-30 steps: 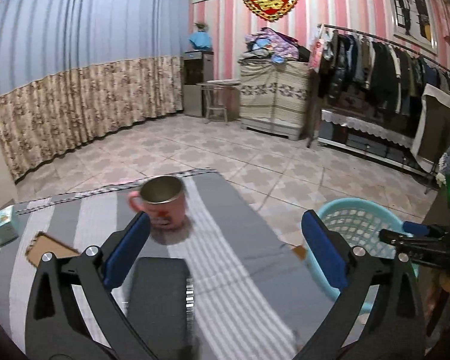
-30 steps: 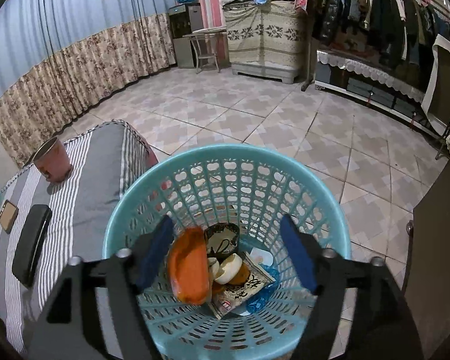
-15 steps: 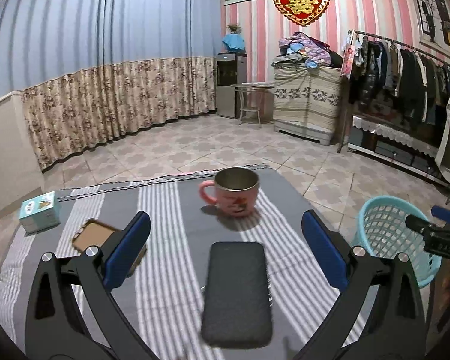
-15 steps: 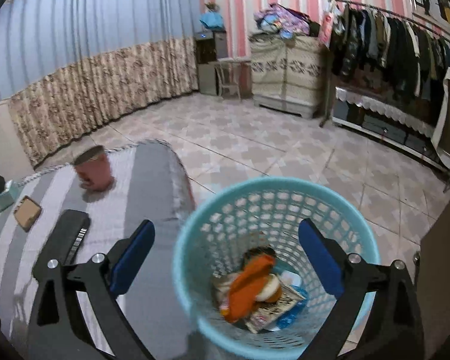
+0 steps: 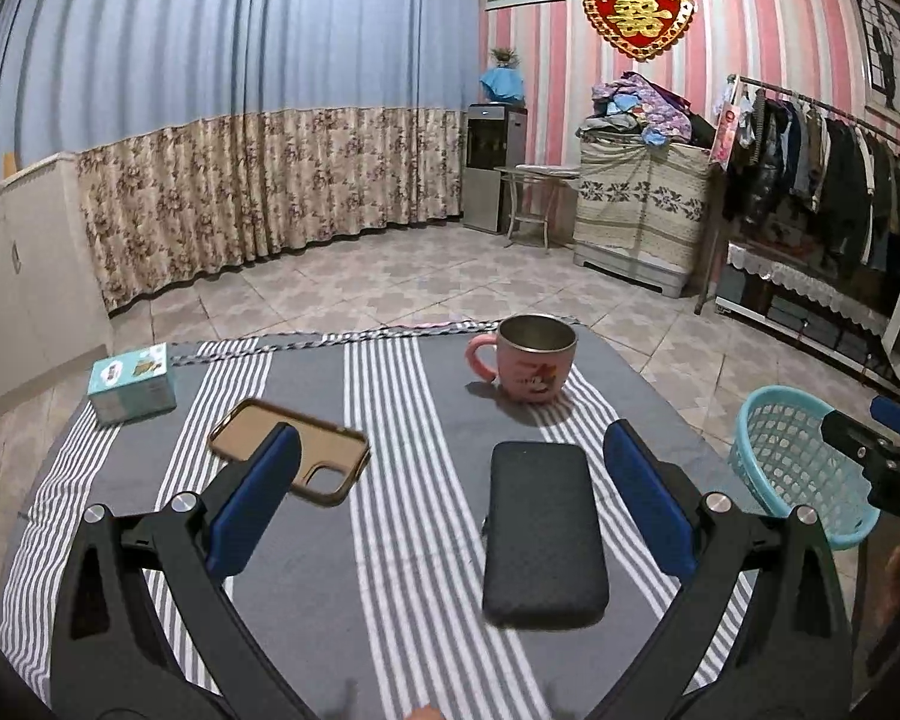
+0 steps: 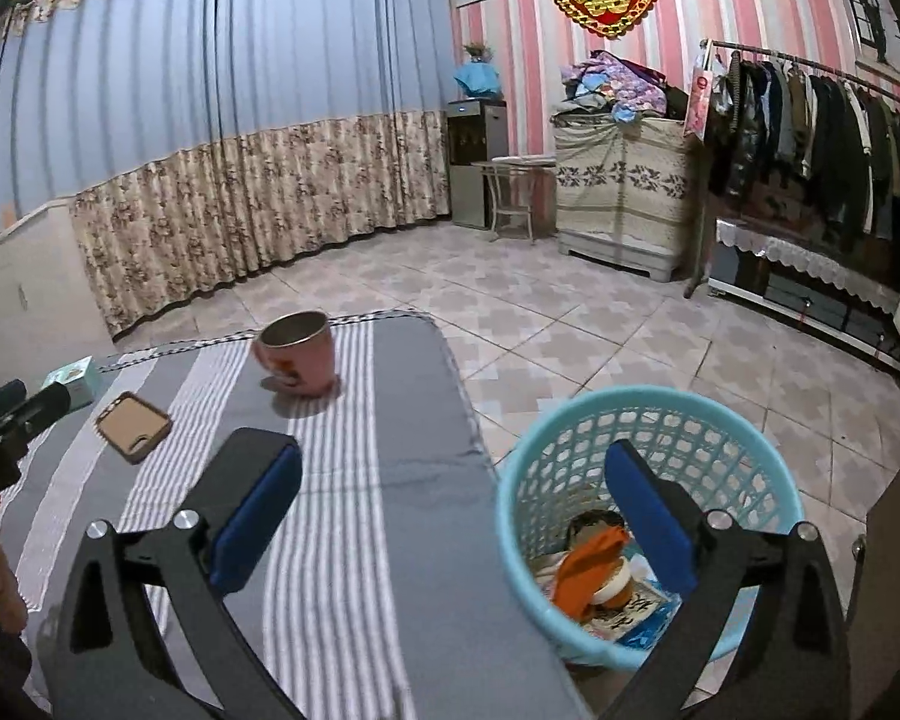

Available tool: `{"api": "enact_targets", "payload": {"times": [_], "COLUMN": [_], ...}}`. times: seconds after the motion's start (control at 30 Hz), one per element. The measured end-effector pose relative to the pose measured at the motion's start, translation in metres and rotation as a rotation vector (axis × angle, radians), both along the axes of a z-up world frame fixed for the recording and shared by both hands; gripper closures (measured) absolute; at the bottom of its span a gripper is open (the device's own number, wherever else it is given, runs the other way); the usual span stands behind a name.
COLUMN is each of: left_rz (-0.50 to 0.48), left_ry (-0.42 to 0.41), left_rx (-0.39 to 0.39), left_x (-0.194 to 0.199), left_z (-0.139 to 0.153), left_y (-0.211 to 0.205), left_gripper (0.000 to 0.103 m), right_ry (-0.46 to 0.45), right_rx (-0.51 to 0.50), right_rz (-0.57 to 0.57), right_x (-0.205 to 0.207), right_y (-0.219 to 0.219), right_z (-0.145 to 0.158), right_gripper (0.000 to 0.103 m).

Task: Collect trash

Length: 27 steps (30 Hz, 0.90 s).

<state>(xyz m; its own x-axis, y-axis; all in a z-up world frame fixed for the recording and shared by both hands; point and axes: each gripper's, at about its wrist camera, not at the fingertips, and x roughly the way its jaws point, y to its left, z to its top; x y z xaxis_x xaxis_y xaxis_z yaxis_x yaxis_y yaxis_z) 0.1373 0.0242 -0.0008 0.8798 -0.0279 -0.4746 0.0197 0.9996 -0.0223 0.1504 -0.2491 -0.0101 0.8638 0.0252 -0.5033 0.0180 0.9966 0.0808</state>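
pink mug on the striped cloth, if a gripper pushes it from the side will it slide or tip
The pink mug would probably slide rather than tip: it looks squat, with a wide base. The cloth under it may drag and bunch. It looks empty with a metal lining, so likely light and sturdy. A push on the handle could spin it.

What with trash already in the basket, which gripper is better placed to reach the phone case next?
Left, probably: the left gripper is open, facing the phone case. The right gripper, jaws opening and empty, points toward the basket.
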Motion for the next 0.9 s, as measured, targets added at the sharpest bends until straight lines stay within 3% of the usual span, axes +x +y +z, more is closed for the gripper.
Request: {"api": "enact_targets", "payload": {"times": [0.9], "left_rz": [0.071], "left_ry": [-0.046], "left_rx": [0.032], "left_x": [-0.074], "left_z": [-0.005], "left_y": [0.03], "left_gripper": [0.005], "right_ry": [-0.045], "right_rx": [-0.053], "right_rz": [0.032], "right_x": [-0.059], "right_y": [0.059], "right_z": [0.003], "right_gripper": [0.004]}}
